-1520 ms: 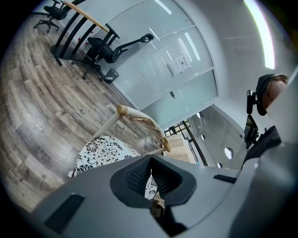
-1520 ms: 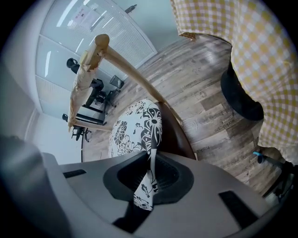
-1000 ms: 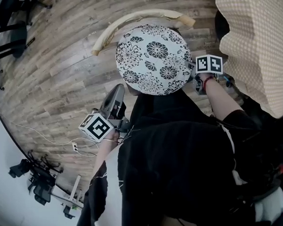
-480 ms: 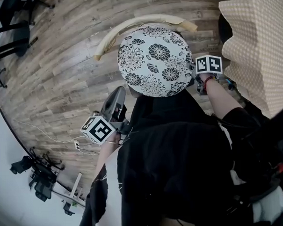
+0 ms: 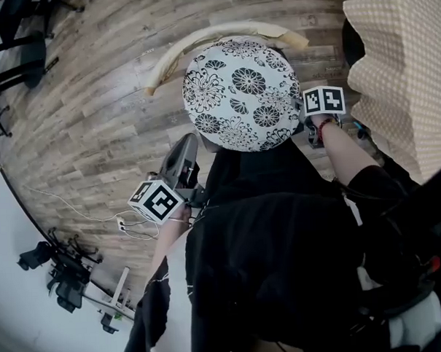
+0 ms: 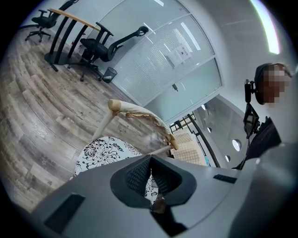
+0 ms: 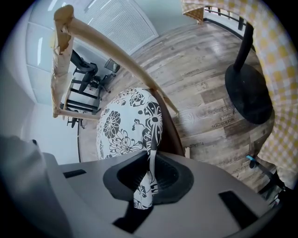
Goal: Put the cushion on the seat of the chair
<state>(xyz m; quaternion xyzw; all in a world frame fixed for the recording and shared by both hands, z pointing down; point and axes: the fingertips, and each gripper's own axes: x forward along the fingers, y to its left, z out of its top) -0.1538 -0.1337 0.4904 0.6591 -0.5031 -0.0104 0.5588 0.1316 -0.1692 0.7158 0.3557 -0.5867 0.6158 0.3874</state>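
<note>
The round white cushion (image 5: 242, 90) with black flower print lies over the seat of a wooden chair, just in front of its curved backrest (image 5: 214, 33). My right gripper (image 5: 300, 119) is at the cushion's right edge. In the right gripper view it (image 7: 151, 160) is shut on a fold of the cushion (image 7: 123, 125), above the brown seat (image 7: 170, 132). My left gripper (image 5: 190, 140) reaches the cushion's lower left edge. In the left gripper view its tips (image 6: 150, 160) meet, with a strip of printed fabric between the pads. The cushion (image 6: 100, 153) spreads to their left.
A table with a checked cloth (image 5: 398, 69) stands close on the right, on a black round base (image 7: 247, 86). Office chairs (image 6: 107, 44) and a desk stand far off by a glass wall. A cable with a power strip (image 5: 120, 227) and dark stands (image 5: 61, 281) lie at the left.
The cushion, chair and both grippers keep the same places relative to each other. Only the whole view has shifted slightly.
</note>
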